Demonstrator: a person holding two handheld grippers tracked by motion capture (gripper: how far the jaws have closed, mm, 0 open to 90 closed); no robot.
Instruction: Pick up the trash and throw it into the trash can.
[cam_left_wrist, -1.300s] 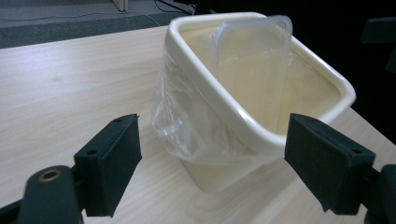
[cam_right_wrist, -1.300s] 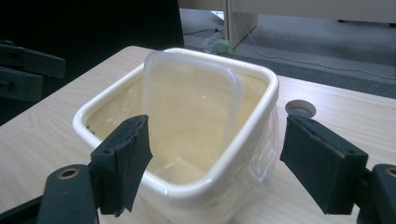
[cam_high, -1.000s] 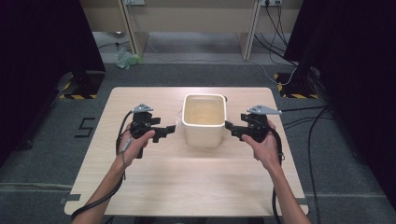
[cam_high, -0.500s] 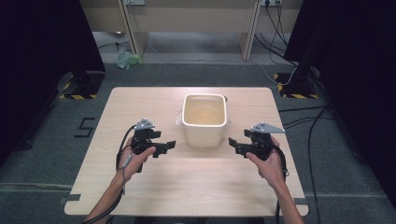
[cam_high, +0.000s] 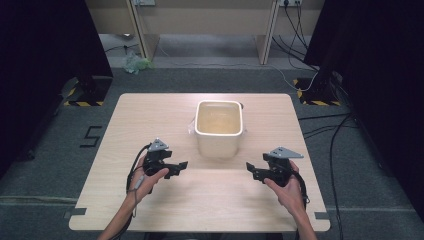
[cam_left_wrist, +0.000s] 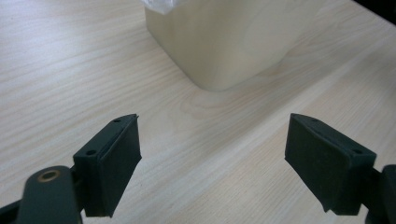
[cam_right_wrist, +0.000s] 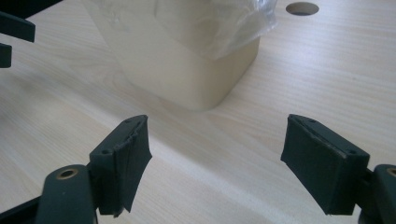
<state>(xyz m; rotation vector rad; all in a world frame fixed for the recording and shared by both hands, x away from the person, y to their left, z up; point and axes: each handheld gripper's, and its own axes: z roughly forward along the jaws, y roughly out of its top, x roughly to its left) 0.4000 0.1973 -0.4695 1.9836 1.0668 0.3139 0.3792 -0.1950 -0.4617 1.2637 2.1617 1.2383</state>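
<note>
Pale wood-grain bench (cam_high: 150, 115) on grey carpet, dark curtains at both sides, cables trailing across the floor beyond.

Nearest the bench's front edge, the left gripper (cam_high: 176, 169) and the right gripper (cam_high: 253, 171), each held in a hand, well apart, pointing inward toward one another. Jaws of both spread wide, nothing between them; bare wood seen in the gap in the left gripper view (cam_left_wrist: 212, 149) and in the right gripper view (cam_right_wrist: 215, 154).

Farther back, midway between the two and clear of both, the cream, square, round-cornered plastic bin (cam_high: 219, 127), upright near the bench's middle, untouched. Thin clear plastic liner (cam_right_wrist: 233, 23) folded over its rim and hanging loosely down the outside. Round cable hole (cam_right_wrist: 302, 8) in the bench behind it.

Judged light and fairly stiff, likely empty but for the liner; walls smooth, rounded and probably slippery under the pads. Liner soft, crinkly, apt to slide or tear if pinched alone. Best taken at the rim, one jaw inside and one outside the wall, or pressed from opposite sides by both grippers together. Body too broad for a single gripper to span.
</note>
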